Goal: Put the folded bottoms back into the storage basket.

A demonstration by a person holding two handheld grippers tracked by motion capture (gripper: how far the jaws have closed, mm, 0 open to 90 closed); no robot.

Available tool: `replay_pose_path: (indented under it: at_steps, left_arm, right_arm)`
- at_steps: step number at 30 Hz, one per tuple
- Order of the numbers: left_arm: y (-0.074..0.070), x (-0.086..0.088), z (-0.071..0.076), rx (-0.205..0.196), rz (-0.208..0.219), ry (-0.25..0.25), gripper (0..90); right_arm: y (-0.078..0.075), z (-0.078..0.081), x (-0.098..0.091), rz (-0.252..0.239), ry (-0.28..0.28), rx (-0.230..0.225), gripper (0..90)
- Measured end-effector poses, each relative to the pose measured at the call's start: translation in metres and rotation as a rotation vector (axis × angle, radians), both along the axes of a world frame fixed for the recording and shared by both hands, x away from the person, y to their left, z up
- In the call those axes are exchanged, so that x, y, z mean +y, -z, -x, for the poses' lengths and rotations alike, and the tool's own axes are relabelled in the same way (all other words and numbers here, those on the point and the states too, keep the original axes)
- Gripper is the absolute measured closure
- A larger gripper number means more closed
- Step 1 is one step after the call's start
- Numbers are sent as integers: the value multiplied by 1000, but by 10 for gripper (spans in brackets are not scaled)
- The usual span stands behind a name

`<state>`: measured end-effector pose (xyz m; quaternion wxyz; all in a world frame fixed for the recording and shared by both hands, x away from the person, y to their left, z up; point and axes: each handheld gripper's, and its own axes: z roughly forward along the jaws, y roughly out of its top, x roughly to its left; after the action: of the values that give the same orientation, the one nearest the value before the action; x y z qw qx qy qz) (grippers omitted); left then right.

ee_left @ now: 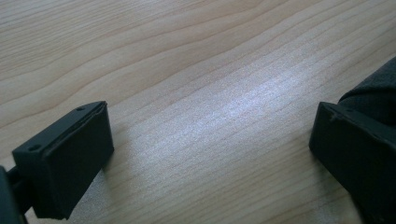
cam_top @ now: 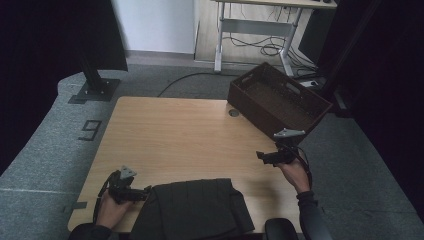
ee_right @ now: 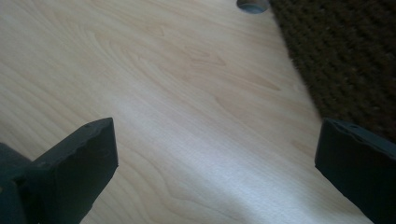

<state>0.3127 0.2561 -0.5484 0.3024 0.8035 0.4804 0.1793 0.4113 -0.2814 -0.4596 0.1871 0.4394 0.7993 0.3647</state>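
A dark folded garment [cam_top: 197,207] lies at the near edge of the wooden table [cam_top: 180,135], a little right of centre, its top flap turned back on itself. The left gripper [cam_top: 145,192] sits low at the cloth's left edge, jaws spread wide; in the left gripper view a fold of the garment [ee_left: 373,91] bulges just behind one jaw, so that pad looks to be touching or all but touching the fabric. The right gripper [cam_top: 260,155] hangs above bare wood further right and farther out, well apart from the garment, its jaws also wide with nothing between them.

Beyond it, at the far right corner of the table, a dark woven basket [cam_top: 280,100] stands empty, its weave showing at the right of the right gripper view [ee_right: 345,60], with a round cable port [cam_top: 234,113] in the tabletop just to its left.

The step in hand appears to be taking hold of the cloth. Done well, the left gripper would slide one jaw under the left edge and close on every layer, not just the top flap, while the right gripper comes back to the near right corner before any lift, so the bundle rises level and does not unfold.
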Motion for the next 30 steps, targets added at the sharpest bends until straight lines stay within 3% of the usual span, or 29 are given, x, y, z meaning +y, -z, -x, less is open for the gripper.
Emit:
replay_pose_path:
  at_steps: [18,30]
  left_arm:
    - [0,-1,0,0,0,2,0]
    - [0,-2,0,0,0,-1,0]
  right_arm:
    - [-26,-24,-26,6,77,-25,0]
    - [-32,-41,-46,15,153,-26,0]
